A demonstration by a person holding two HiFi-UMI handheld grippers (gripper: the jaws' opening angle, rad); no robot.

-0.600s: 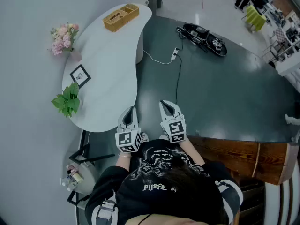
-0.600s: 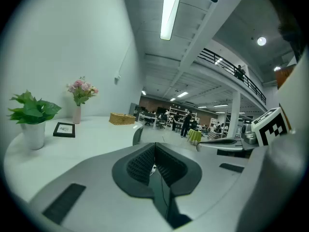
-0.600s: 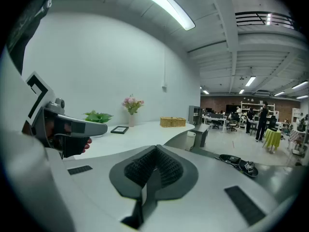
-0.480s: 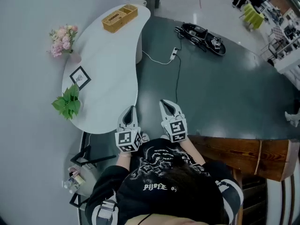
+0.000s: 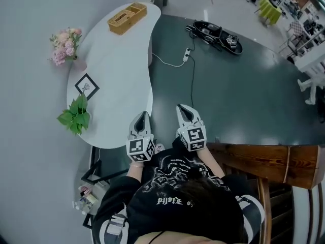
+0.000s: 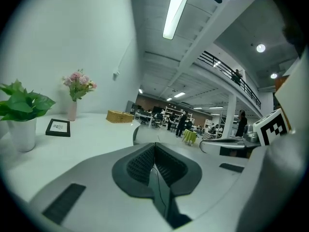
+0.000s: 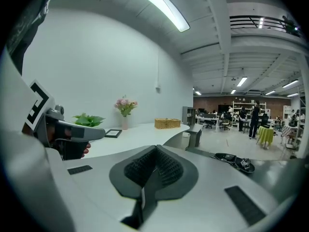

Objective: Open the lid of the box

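Fingers [image 6: 137,164] together, empty, left gripper [image 5: 142,117] and right gripper [image 5: 183,110]; box [image 5: 127,18] well apart

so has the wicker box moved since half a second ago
No: the wicker box still sits at the far end of the white table, same spot against its edge.

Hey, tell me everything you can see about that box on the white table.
The box is a low, long rectangle in tan and looks woven like a basket, with a small dark piece on its top. It sits flat near the edge at the far end of the curved white table, well apart from the other things there. Only the table touches it. Its lid appears to be down.
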